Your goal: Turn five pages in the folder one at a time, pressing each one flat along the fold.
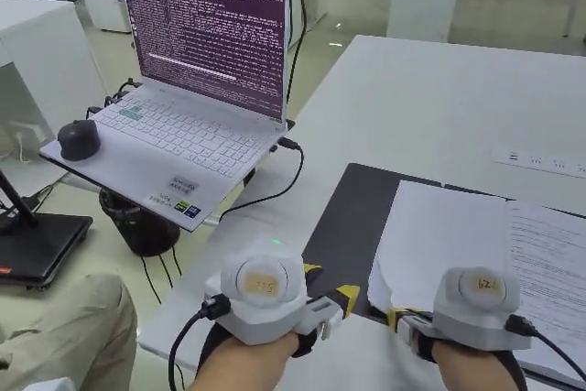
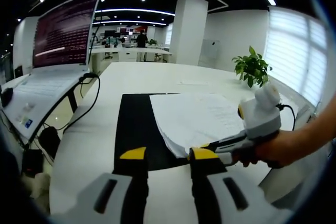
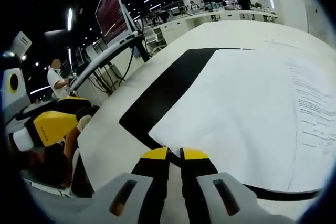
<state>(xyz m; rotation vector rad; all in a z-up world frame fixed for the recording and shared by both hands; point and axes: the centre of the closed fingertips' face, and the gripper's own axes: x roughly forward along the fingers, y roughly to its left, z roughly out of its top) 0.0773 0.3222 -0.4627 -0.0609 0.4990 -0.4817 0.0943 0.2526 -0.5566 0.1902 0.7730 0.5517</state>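
Both hands hold their grippers low at the near edge of the table [image 1: 430,89], jaws pointing forward. The left gripper [image 2: 168,154] has its 2 jaws apart, holding nothing, at the near edge of the open folder [image 1: 348,217]. The right gripper [image 3: 175,154] is pinched on the near-left corner of the page [image 3: 236,108].

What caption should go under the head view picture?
Left gripper open, right gripper pinching a page of the folder, laptop nearby.

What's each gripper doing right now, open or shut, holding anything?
Left gripper: jaws open, holding nothing.
Right gripper: jaws shut on the near corner of the top page.
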